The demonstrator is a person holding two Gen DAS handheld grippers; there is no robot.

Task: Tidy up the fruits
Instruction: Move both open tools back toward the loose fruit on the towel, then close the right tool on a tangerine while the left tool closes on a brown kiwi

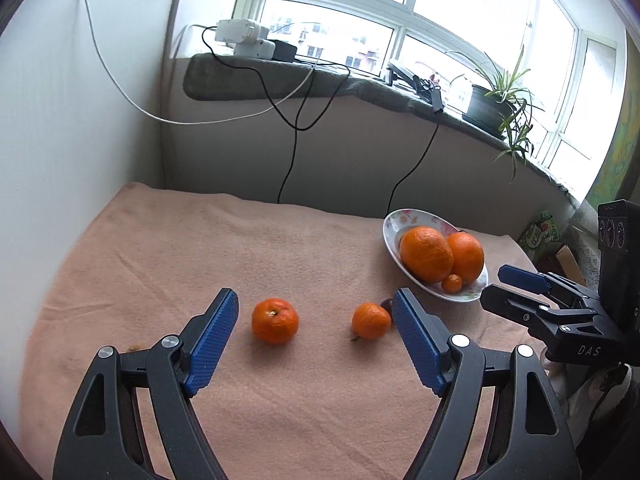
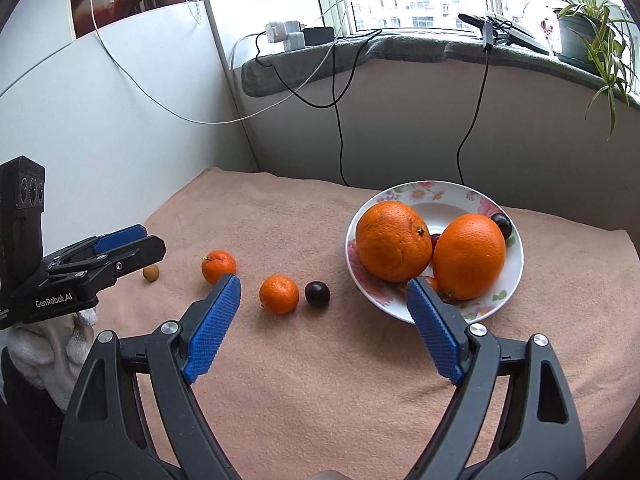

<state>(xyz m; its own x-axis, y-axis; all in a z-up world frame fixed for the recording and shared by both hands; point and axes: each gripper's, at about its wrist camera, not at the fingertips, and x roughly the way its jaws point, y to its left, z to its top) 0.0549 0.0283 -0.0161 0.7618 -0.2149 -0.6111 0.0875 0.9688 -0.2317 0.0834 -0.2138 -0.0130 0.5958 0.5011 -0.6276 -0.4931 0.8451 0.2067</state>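
Hiding behind oranges (image 2: 394, 240): plate (image 2: 516, 276) plums, partly; both hand-held grippers (image 1: 316, 316) (image 2: 324, 300) apart, empty.

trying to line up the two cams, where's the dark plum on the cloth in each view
Left wrist view: the dark plum is right of centre, mostly hidden behind the left claw's right finger, just right of a small mandarin.
Right wrist view: the plum is near centre, in full view on the cloth, between that mandarin and the plate.
Shared landmark: the floral plate of oranges.
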